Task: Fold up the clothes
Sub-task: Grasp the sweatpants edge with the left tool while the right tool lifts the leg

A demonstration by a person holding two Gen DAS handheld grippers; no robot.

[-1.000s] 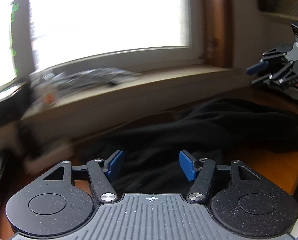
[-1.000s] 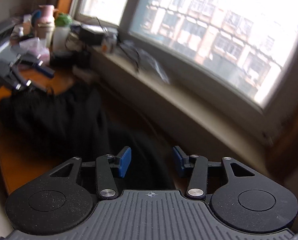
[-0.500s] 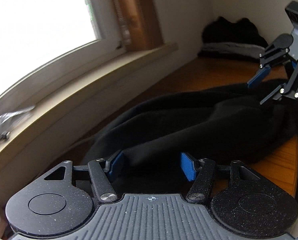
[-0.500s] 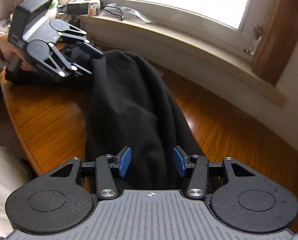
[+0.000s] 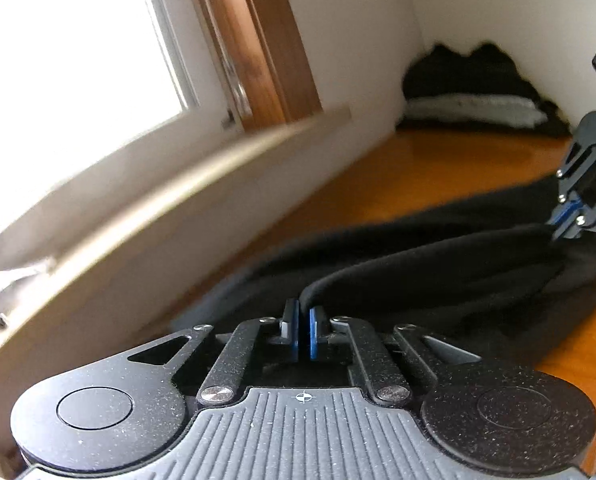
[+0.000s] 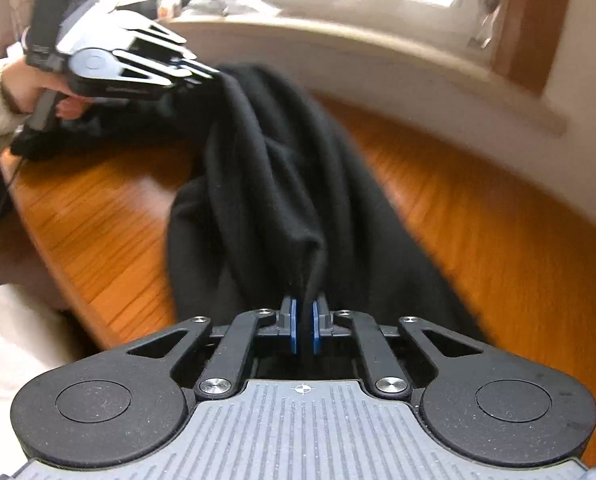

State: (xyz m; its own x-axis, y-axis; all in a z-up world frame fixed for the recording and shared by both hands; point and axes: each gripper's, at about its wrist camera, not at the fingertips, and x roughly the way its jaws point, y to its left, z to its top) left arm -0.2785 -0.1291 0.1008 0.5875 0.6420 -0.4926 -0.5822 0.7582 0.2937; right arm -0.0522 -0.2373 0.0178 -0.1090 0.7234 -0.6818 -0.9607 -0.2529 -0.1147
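A black garment [image 5: 438,268] lies bunched lengthwise on the wooden table [image 5: 430,168], stretched between my two grippers. My left gripper [image 5: 302,330] is shut on one end of the cloth, which is pinched between its blue pads. It also shows in the right wrist view [image 6: 207,74], at the far end of the garment [image 6: 281,168]. My right gripper [image 6: 304,322] is shut on the other end, a fold of cloth rising from between its pads. It shows at the right edge of the left wrist view [image 5: 566,220].
A window sill [image 5: 177,184] runs along the table's far side under a bright window. A pile of dark and grey clothes [image 5: 474,96] sits in the far corner. The table's near edge [image 6: 61,248] curves at the left, with clutter on the sill [image 6: 217,0] behind.
Both grippers have shut on the black garment, each on one end. The cloth is now lifted and pulled into a ridge between them.
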